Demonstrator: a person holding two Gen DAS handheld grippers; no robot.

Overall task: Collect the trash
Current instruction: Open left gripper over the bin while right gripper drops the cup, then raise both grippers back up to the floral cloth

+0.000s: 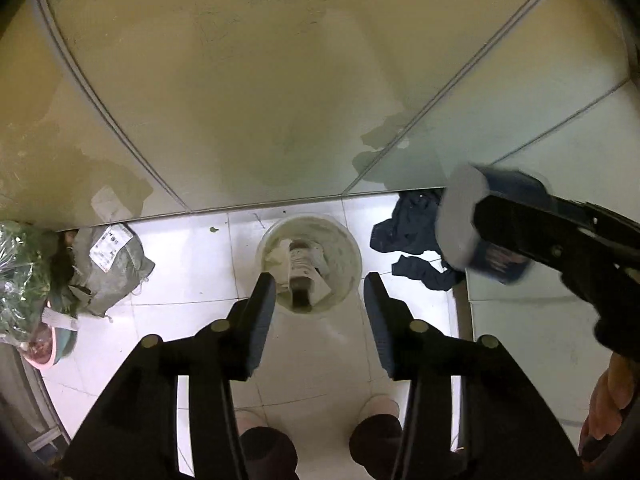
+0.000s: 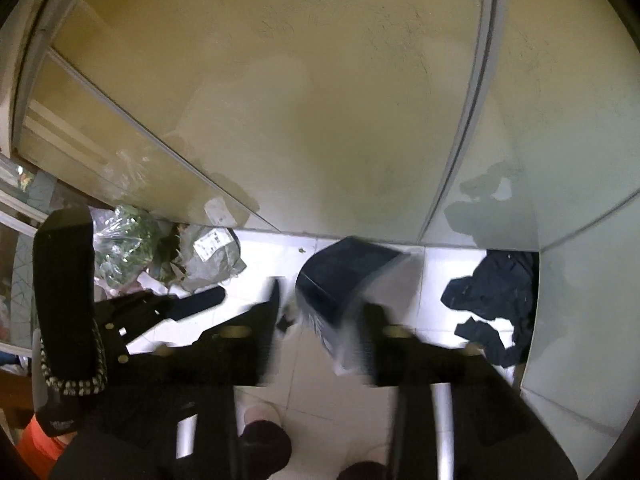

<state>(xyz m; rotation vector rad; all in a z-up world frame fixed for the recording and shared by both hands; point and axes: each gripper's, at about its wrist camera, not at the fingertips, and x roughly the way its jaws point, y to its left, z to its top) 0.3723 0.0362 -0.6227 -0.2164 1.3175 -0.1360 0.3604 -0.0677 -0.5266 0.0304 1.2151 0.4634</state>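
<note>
The left gripper (image 1: 320, 292), jaws apart and empty, is pointed down at a round white plastic tub (image 1: 309, 263) with scraps inside, seen at frame centre on the white tiled floor (image 1: 192, 256). At right, a blurred dark blue cylindrical container (image 2: 344, 292) is seen between the right gripper's (image 2: 320, 316) parted jaws; contact cannot be told.

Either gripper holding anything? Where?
Left gripper: nothing, jaws open above the bin. Right gripper: dark blue container sits between its open jaws, gap beside one finger; looks unclamped, though blurred.
</note>
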